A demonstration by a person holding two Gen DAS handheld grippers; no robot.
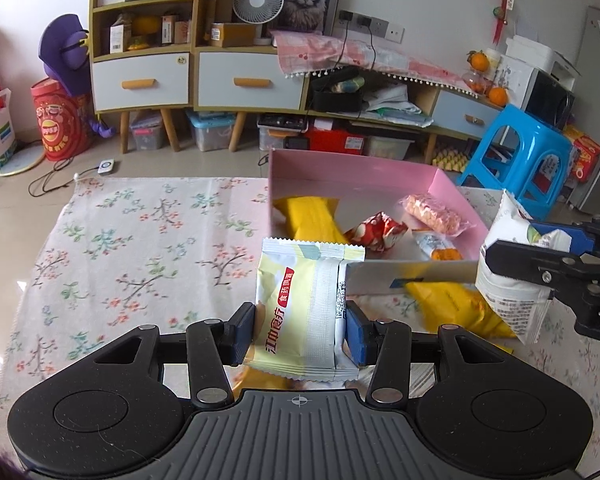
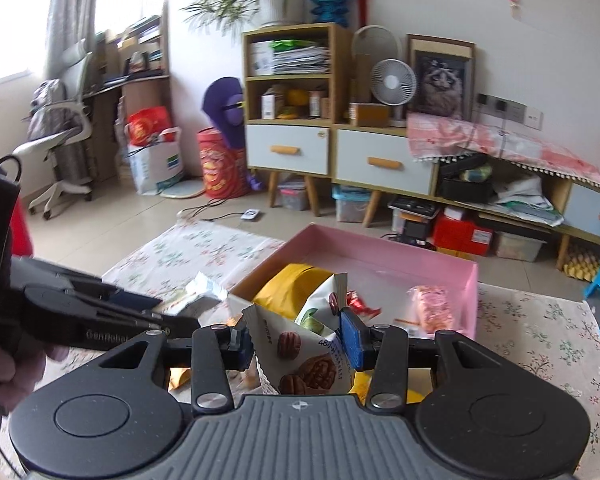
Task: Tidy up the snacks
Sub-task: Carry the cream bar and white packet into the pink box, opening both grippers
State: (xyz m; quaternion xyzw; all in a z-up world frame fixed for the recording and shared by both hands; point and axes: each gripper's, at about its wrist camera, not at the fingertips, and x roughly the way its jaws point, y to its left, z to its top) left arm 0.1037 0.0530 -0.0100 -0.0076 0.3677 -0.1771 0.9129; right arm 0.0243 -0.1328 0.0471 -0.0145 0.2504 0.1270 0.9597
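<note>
Snacks are held in both tools: a pale yellow foil snack packet (image 1: 306,312) is clamped in the left hand-held gripper (image 1: 300,330) just before the pink cardboard box (image 1: 352,170). A white walnut-biscuit pouch (image 2: 308,356) is pinched in the right hand-held gripper (image 2: 300,344) at the box's near wall.

yellow packet (image 1: 300,312): upright, clamped, just before box | cookie bag (image 2: 308,356): tilted, clamped at box's near edge | pink box (image 1: 352,168): open, holds yellow bag (image 1: 312,216), red wrapper (image 1: 380,230), pink bar (image 1: 434,214)
</note>
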